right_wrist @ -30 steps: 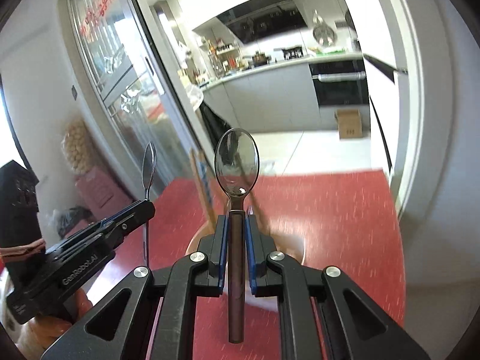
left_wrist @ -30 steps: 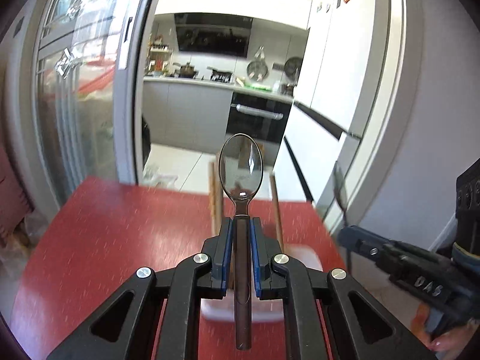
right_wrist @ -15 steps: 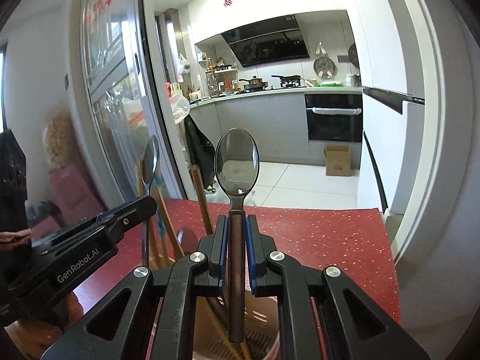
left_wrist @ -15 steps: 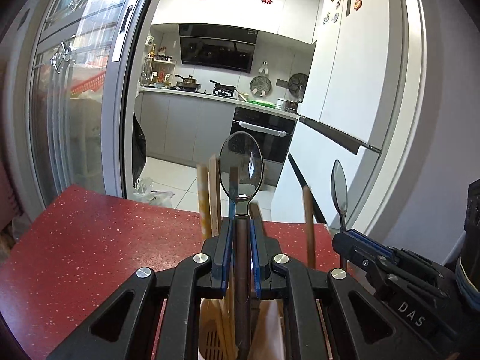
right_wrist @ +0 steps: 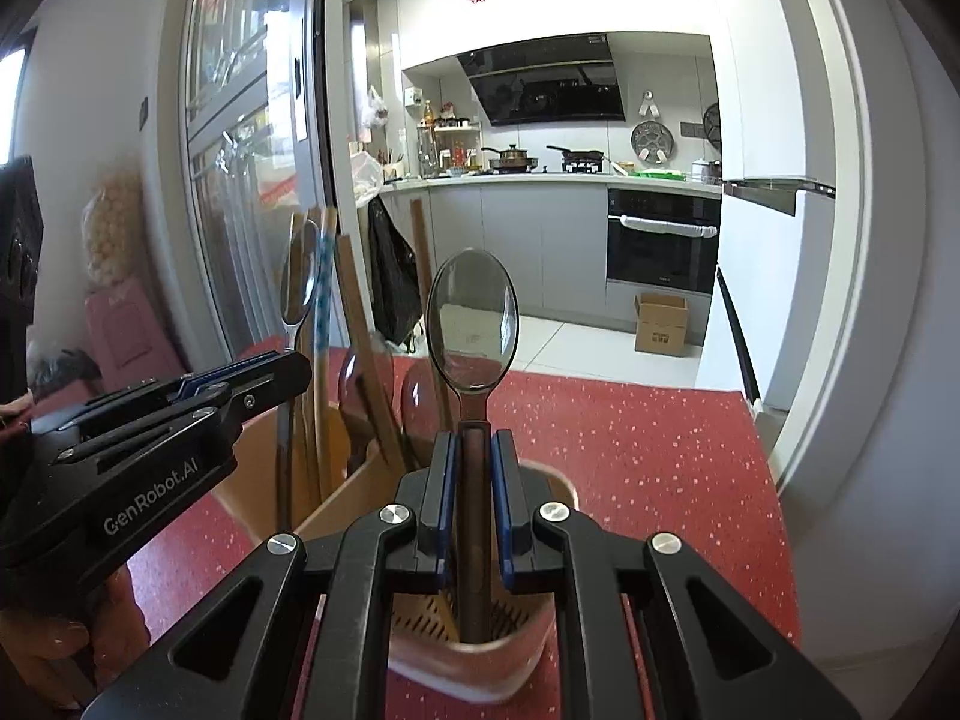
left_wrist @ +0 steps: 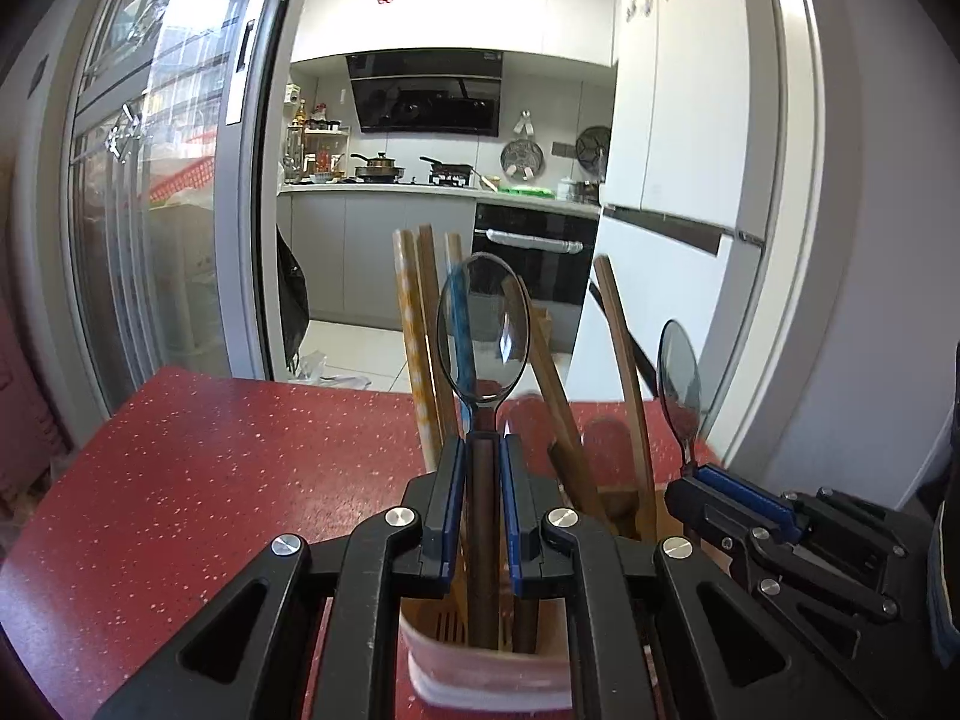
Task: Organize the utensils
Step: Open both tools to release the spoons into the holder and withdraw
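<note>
My left gripper is shut on the dark handle of a clear-bowled spoon, held upright with its handle end down inside a pink-rimmed utensil holder. My right gripper is shut on a second such spoon, its handle end down in the same holder. Each gripper shows in the other's view, the right one at the left view's right edge, the left one at the right view's left. Several wooden chopsticks and a blue-patterned stick stand in the holder.
The holder stands on a red speckled table, whose far edge faces a kitchen doorway. A sliding glass door is on the left and a white fridge on the right. A cardboard box sits on the kitchen floor.
Both grippers have lowered with their spoons toward the holder; the handle ends have gone from above the holder into it, and the chopsticks now rise close in front of both cameras.
</note>
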### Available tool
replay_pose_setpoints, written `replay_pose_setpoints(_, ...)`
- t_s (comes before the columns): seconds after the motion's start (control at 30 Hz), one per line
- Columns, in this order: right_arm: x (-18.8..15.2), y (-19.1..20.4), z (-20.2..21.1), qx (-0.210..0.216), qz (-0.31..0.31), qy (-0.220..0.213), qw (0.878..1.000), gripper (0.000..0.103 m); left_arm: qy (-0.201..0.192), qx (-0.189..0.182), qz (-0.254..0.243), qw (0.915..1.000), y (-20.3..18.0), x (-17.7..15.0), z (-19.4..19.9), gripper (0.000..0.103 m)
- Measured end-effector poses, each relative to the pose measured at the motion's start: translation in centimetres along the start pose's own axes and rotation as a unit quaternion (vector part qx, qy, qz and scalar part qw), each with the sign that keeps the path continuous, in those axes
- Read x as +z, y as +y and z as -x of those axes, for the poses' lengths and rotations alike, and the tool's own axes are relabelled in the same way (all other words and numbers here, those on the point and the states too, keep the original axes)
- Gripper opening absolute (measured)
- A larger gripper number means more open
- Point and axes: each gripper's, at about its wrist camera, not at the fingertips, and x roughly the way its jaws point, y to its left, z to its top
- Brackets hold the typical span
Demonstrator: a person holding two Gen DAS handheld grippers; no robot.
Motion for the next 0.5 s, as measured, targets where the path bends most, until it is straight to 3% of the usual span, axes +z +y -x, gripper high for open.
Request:
replay_pose_setpoints(0.23, -0.4, -0.1, 0.0, 0.005, -0.007, 0.025, 1.000, 0.013, 0.022, 0.010, -0.009, 0.9997, 0.0, -0.9, 0.8, 0.041)
replay_pose_setpoints(0.37, -0.1, -0.2, 0.5, 0.007, -0.012, 0.031, 0.999, 0.028, 0.027, 0.015, 0.000, 0.9995, 0.5, -1.0, 1.6, 0.041)
replay_pose_setpoints(0.5, 0.1, -0.3, 1.7, 0.009, -0.032, 0.028, 0.999, 0.032, 0.031, 0.023, 0.006, 0.9992, 1.0, -0.9, 2.4, 0.041)
